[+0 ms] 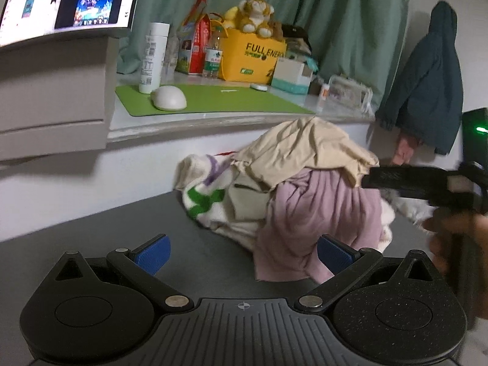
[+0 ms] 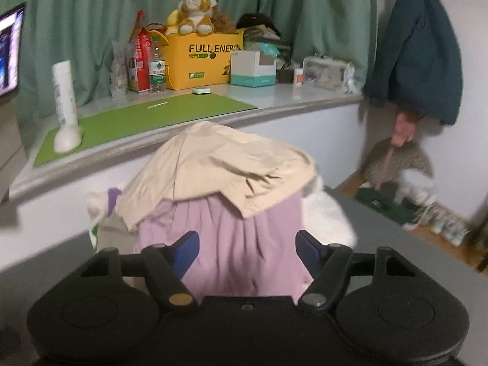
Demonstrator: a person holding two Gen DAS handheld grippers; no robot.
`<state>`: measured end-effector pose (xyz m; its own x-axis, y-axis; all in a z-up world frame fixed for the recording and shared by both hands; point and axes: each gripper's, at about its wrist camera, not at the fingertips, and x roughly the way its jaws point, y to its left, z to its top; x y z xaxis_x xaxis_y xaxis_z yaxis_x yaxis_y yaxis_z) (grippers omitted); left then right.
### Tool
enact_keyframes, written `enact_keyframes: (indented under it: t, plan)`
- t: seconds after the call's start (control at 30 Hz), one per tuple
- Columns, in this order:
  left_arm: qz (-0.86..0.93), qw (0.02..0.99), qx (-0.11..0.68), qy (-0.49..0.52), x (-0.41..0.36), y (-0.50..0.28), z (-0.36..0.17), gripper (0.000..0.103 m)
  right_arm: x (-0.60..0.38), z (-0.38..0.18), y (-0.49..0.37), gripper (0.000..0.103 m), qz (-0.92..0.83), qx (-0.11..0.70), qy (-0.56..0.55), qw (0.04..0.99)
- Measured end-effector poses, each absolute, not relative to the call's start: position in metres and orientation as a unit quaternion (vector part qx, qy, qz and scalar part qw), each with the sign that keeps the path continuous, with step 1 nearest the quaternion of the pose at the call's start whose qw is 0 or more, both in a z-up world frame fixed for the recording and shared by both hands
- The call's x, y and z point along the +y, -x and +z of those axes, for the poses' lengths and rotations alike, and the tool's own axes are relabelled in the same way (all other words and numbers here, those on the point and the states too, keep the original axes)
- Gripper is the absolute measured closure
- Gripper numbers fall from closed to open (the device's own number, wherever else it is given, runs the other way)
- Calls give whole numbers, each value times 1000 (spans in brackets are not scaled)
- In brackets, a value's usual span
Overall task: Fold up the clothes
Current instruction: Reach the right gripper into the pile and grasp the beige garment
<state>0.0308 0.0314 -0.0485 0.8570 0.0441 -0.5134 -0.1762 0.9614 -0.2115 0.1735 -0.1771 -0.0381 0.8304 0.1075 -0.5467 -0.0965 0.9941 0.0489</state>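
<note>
A pile of clothes lies on the dark grey table (image 1: 91,238): a beige garment (image 1: 308,149) on top, a lilac garment (image 1: 317,213) beneath it, and a white cloth with green and purple print (image 1: 207,195) at the left. My left gripper (image 1: 244,254) is open and empty, low over the table, its right pad beside the lilac hem. My right gripper (image 2: 247,248) is open, with the lilac garment (image 2: 244,244) lying between its blue pads under the beige garment (image 2: 219,164). The right gripper also shows in the left wrist view (image 1: 405,180), reaching the pile from the right.
A white ledge behind the table holds a green mat (image 1: 213,99), a white mouse (image 1: 169,98), a white bottle (image 2: 64,91), a yellow box (image 2: 204,61) with plush toys, cartons and a water bottle. A monitor (image 1: 70,0) stands at left. A dark teal jacket (image 2: 421,61) hangs at right.
</note>
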Motion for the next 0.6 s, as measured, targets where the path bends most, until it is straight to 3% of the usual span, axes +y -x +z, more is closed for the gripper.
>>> enact_keyframes:
  t: [0.1,0.43,0.5,0.6]
  plan:
    - [50,954,254,152,31,-35,-56,0,-184,-44,-201,57,48,298,-51,952]
    - [42,950,253,177,32,-44,-69,0,-199,-62,-242,63,2,306,-119,945]
    - [43,951,251,177,31,-45,-70,0,-208,-64,-241,76,-1,298,-165,940]
    - [40,951,248,181,30,-46,-70,0,-218,-73,-249,81,11,318,-208,925]
